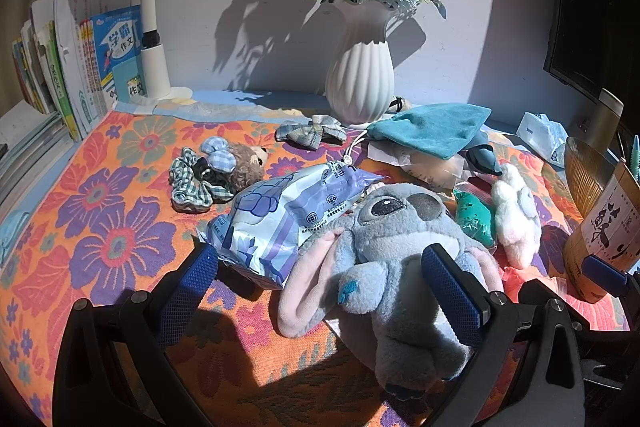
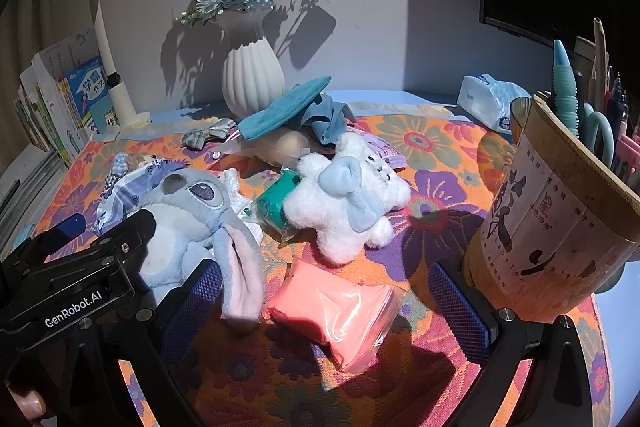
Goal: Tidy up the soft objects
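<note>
Left wrist view: the left gripper (image 1: 326, 277) has its jaws spread wide around the grey plush (image 1: 384, 255), which lies on the floral cloth (image 1: 100, 227) against a tissue pack (image 1: 280, 211). Right wrist view: the right gripper (image 2: 326, 301) is spread wide too, straddling a pink bag (image 2: 334, 311) in front of the white plush (image 2: 340, 207).

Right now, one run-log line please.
left gripper: open, straddling grey plush | right gripper: open, around pink bag | white plush: untouched | nothing gripped
</note>
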### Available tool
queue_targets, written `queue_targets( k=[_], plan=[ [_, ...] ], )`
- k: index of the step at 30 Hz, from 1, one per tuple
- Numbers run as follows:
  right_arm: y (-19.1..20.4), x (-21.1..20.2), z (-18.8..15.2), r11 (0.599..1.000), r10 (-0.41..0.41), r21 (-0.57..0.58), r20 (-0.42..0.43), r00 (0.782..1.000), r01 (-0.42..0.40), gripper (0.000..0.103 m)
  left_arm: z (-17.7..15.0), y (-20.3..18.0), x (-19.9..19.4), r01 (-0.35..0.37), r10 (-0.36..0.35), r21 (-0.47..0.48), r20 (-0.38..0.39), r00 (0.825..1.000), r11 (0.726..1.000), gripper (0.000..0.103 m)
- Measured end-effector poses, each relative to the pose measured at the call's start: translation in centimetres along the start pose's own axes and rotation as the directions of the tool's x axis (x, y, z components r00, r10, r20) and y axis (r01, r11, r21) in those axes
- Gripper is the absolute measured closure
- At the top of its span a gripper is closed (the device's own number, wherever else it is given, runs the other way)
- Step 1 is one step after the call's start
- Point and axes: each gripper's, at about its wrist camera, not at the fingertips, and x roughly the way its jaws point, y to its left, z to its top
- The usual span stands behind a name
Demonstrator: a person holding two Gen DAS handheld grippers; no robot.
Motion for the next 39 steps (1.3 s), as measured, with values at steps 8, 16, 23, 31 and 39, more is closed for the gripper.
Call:
queue_targets(
  k=[8,16,23,31,39],
  plan=[
    [0.0,0.0,0.0,1.000,-0.001,0.000,-0.001,1.000,0.001,0.000,0.0,0.0,0.0,0.000,0.000,-0.001,0.000,1.000,1.000,0.001],
    [0.0,0.0,0.0,1.000,-0.002,-0.001,-0.001,1.000,0.002,0.000,0.0,0.0,0.0,0.000,0.000,-0.001,0.000,1.000,1.000,0.001],
    [0.0,-0.1,0.1,1.000,-0.004,0.002,0.004,1.000,0.004,0.000,0.0,0.0,0.0,0.002,-0.002,-0.004,-0.001,1.000,1.000,0.001],
    [-0.6,-1.2,-0.4,1.000,0.004,0.008,0.013,1.000,-0.005,0.000,-0.4,1.1,-0.6,0.131,-0.134,-0.053,-0.066,0.989,0.990,0.001],
    [-1.1,-1.4,-1.0,0.999,0.047,0.005,-0.062,0.997,-0.047,0.000,0.4,-0.5,-0.1,0.259,-0.254,0.000,-0.192,0.948,0.966,0.003]
  ],
)
